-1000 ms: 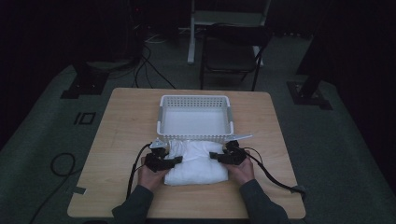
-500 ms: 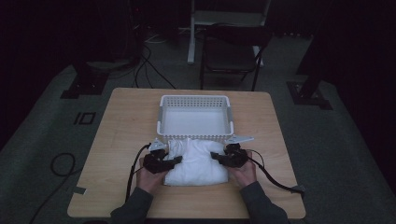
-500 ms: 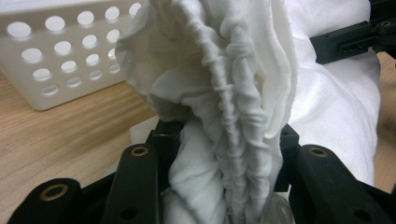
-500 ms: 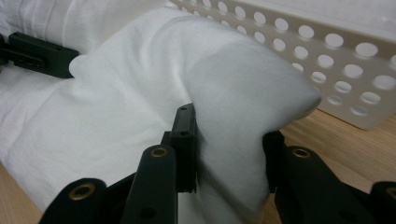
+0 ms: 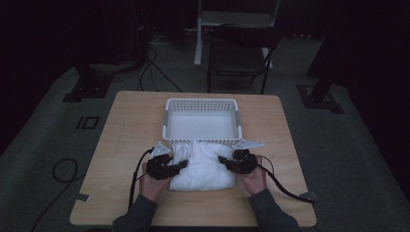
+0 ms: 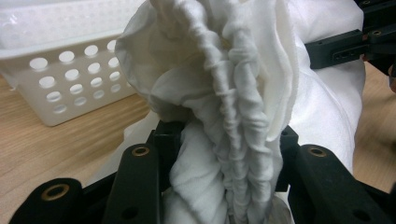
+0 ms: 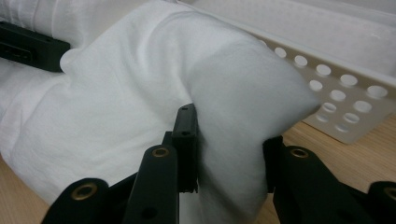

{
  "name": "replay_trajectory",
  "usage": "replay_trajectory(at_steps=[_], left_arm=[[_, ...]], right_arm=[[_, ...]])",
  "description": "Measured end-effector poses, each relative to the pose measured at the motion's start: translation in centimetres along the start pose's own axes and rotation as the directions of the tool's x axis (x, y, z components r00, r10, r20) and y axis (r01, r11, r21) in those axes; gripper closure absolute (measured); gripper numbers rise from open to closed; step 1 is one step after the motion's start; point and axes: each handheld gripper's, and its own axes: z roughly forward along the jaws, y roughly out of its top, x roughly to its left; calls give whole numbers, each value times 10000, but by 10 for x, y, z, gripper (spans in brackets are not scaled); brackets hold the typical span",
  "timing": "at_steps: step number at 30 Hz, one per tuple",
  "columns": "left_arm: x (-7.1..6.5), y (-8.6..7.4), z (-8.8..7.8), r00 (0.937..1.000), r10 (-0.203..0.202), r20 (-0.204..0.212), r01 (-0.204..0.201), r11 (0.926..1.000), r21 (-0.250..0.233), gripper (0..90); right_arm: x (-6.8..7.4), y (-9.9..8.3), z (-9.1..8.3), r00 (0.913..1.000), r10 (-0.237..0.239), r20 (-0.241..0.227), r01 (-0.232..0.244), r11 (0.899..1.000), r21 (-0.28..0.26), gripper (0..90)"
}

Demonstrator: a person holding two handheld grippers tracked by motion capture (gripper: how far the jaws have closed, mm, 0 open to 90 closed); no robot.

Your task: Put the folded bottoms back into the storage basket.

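Note:
A folded white cloth (image 5: pixel 203 164) lies on the wooden table just in front of a white perforated basket (image 5: pixel 202 104). My left gripper (image 5: pixel 180 165) is shut on the cloth's left side; in the left gripper view a thick bunch of gathered white cloth (image 6: pixel 229 116) is squeezed between its jaws. My right gripper (image 5: pixel 223 161) is shut on the cloth's right side, and the right gripper view has a smooth fold of the cloth (image 7: pixel 233 121) pinched between the jaws. Each gripper's jaw tip appears in the other's view.
The basket (image 6: pixel 60 70) stands empty right behind the cloth, its holed wall (image 7: pixel 336 88) close to both grippers. Bare wooden table (image 5: pixel 130 125) spreads to the left and right. A dark chair (image 5: pixel 239 53) and floor cables lie beyond the table's far edge.
Both grippers have stayed clamped on the cloth and shifted only slightly; the cloth bundle looks a little more drawn together toward the near side.

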Motion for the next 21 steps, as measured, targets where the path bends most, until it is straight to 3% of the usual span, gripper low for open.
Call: replay_trajectory(at_steps=[21], left_arm=[[-7, 12, -10, 9997, 239, 32, -239, 9995, -221, 587]], right_arm=[[4, 8, -11, 9996, -102, 256, 108, 9996, -267, 700]])
